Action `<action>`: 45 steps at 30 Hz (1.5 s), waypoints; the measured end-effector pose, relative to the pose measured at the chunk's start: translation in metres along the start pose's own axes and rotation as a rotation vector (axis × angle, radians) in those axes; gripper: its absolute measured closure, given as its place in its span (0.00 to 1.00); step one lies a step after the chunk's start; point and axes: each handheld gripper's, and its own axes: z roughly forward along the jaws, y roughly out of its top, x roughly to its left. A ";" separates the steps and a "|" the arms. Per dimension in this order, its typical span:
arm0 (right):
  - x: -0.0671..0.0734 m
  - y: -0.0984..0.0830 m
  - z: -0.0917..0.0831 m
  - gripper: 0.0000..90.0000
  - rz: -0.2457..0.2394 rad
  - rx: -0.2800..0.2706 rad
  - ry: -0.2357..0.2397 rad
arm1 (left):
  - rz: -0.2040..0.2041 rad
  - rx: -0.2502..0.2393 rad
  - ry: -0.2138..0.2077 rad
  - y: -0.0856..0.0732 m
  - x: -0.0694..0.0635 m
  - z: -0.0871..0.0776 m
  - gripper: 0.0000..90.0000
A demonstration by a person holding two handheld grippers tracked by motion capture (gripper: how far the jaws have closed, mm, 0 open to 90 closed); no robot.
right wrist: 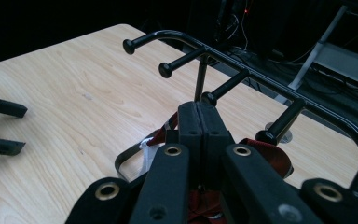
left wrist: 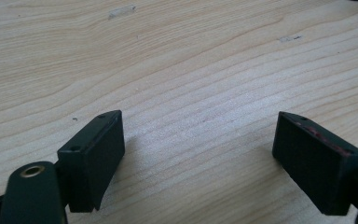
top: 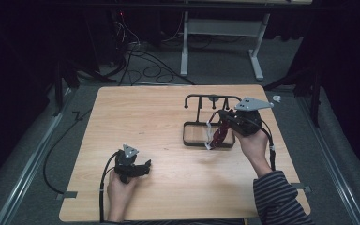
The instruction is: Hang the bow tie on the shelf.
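A black wire rack [top: 211, 98] with several knobbed pegs [right wrist: 242, 70] stands on a frame base at the right middle of the wooden table [top: 145, 117]. Just in front of the pegs, my right gripper [top: 222, 115] [right wrist: 203, 112] is shut on a red braided strap [top: 218, 133] [right wrist: 270, 154]. The strap hangs down over the rack's base, and a white tag [right wrist: 149, 149] shows on it. My left gripper [top: 145, 166] [left wrist: 200, 135] rests low over the table at the near left. It is open, with bare wood between its jaws. It also appears in the right gripper view as the left gripper [right wrist: 2, 126].
A small white object [top: 276, 98] lies by the table's far right corner. Beyond the table stand the metal legs of another table [top: 220, 28], with cables [top: 140, 61] on the floor. A black cable [top: 56, 150] trails off the left edge.
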 end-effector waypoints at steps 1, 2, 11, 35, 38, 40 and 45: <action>0.000 0.001 0.001 1.00 0.007 0.001 -0.002 | 0.000 0.000 0.000 0.000 0.000 0.000 0.19; -0.001 0.001 0.002 1.00 0.002 -0.005 0.000 | 0.000 0.000 0.000 0.000 0.000 0.000 0.19; -0.005 0.006 0.010 1.00 0.026 -0.010 -0.016 | 0.001 0.000 0.000 0.000 0.000 0.000 0.19; -0.017 0.012 0.029 0.99 0.093 0.006 -0.058 | 0.001 -0.002 0.000 0.000 0.000 0.000 0.19; -0.018 0.012 0.030 0.97 0.093 0.003 -0.056 | 0.001 -0.003 0.001 0.000 -0.001 0.000 0.19; -0.017 0.012 0.030 0.97 0.095 0.003 -0.056 | 0.001 -0.003 0.001 0.000 -0.001 0.000 0.19; -0.017 0.012 0.026 0.94 0.091 -0.002 -0.052 | 0.001 -0.003 0.001 0.000 -0.001 0.000 0.19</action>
